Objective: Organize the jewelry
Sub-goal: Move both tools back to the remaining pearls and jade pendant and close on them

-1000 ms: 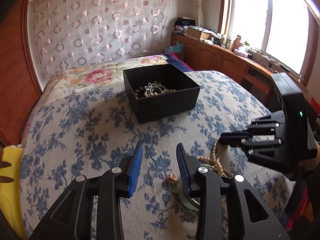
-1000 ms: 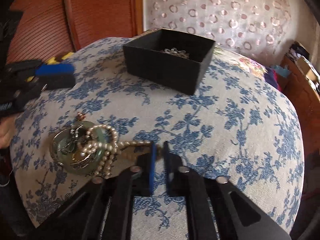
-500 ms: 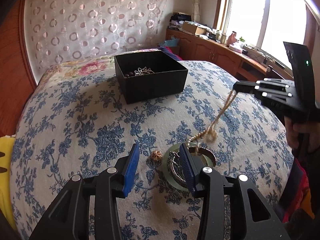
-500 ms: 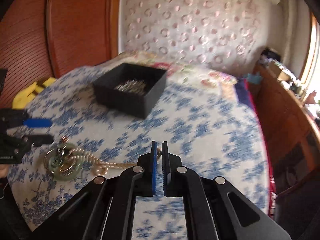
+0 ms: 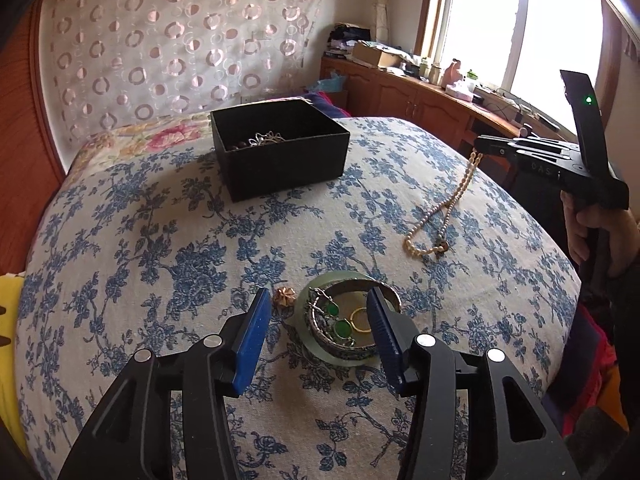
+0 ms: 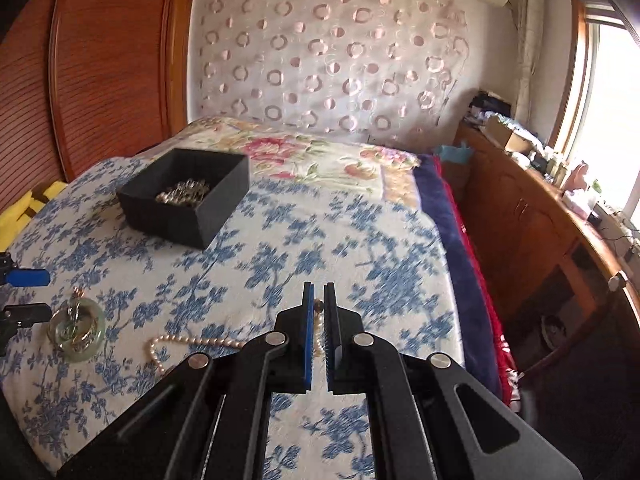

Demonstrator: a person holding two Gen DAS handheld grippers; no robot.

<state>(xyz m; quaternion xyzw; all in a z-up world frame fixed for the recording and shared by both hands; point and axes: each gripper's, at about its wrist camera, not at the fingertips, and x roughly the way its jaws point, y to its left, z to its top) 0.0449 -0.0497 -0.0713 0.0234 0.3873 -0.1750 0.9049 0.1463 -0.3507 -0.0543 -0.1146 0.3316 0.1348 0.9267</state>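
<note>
Box (image 5: 280,148) far back on bed (image 5: 160,240); dish (image 5: 344,320) near, necklace (image 5: 440,216) to its right.

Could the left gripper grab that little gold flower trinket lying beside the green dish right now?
Probably yes. The left gripper is open and empty, and the trinket lies bare on the bedspread just ahead of its left fingertip, apart from the green dish. Nothing covers it.

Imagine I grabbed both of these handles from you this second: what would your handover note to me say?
Right gripper: shut on the pearl necklace, lifted, its lower loop trailing on the bedspread.
Left gripper: open, empty, over the green dish, which holds a ring, a bangle and green-stone pieces.
A small gold flower piece lies on the cloth beside the dish.
Done: some chains and beads already in the black box.
Left: probably carry the pearls to the box, then the dish items and flower piece.
</note>
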